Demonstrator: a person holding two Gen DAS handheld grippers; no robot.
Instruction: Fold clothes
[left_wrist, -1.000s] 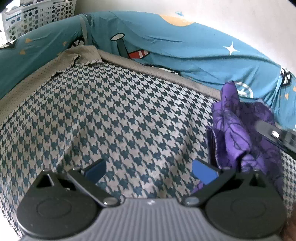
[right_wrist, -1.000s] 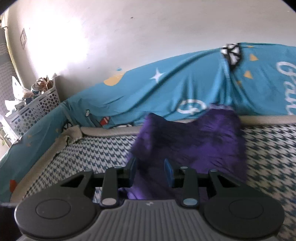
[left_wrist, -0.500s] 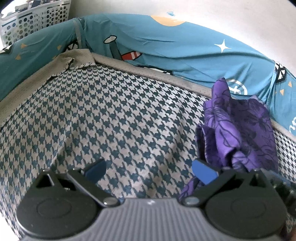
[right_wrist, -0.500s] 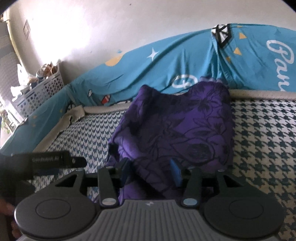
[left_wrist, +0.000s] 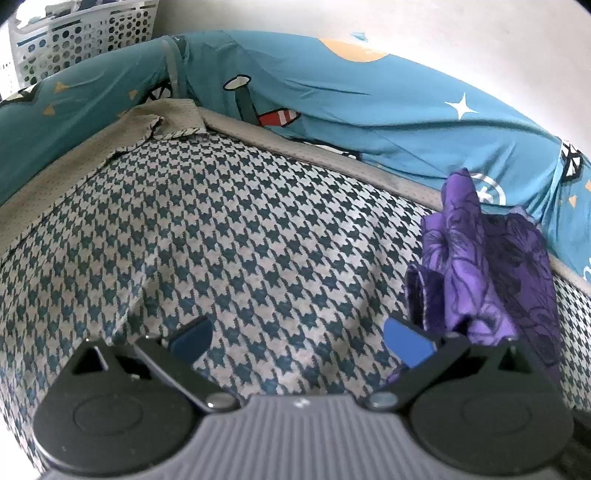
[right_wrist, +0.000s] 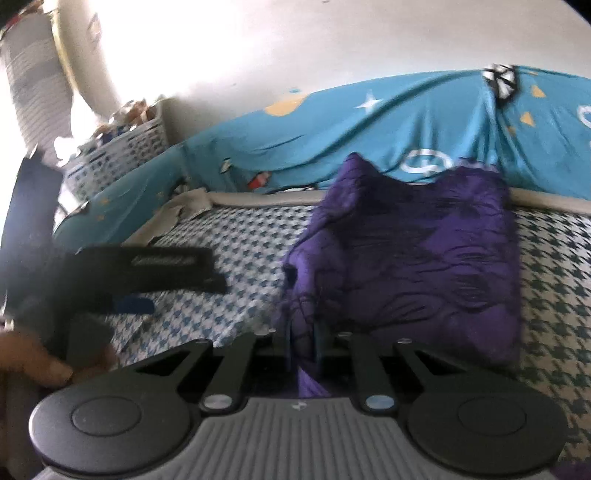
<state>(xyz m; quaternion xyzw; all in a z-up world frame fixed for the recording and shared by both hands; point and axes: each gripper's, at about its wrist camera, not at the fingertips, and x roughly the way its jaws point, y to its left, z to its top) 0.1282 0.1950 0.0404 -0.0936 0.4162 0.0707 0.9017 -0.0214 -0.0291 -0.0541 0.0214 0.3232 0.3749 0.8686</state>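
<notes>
Houndstooth cloth in dark teal and pale grey covers the surface (left_wrist: 229, 236), which is ringed by a padded border draped in a blue sheet (left_wrist: 369, 99) printed with stars, a rocket and circles; behind that stands a plain pale wall, and a white perforated laundry basket (left_wrist: 81, 40) sits at the far left corner. On the right part of the houndstooth cloth lies the purple garment (right_wrist: 417, 258), a dark floral print, loosely bunched, its far edge reaching up against the blue sheet. The right gripper (right_wrist: 303, 343) has its jaws closing, drawn nearly together on a fold at the near left edge of the purple garment, with cloth visibly caught between them and trailing down toward the camera. The left gripper (left_wrist: 295, 338) hovers low over bare houndstooth just left of the garment, its blue-padded fingers (left_wrist: 406, 341) spread wide with nothing between them; the garment's edge lies just beside the right-hand finger. In the right wrist view this left gripper shows as a blurred dark shape at the left, with part of the person's hand (right_wrist: 40, 365) around its handle.
</notes>
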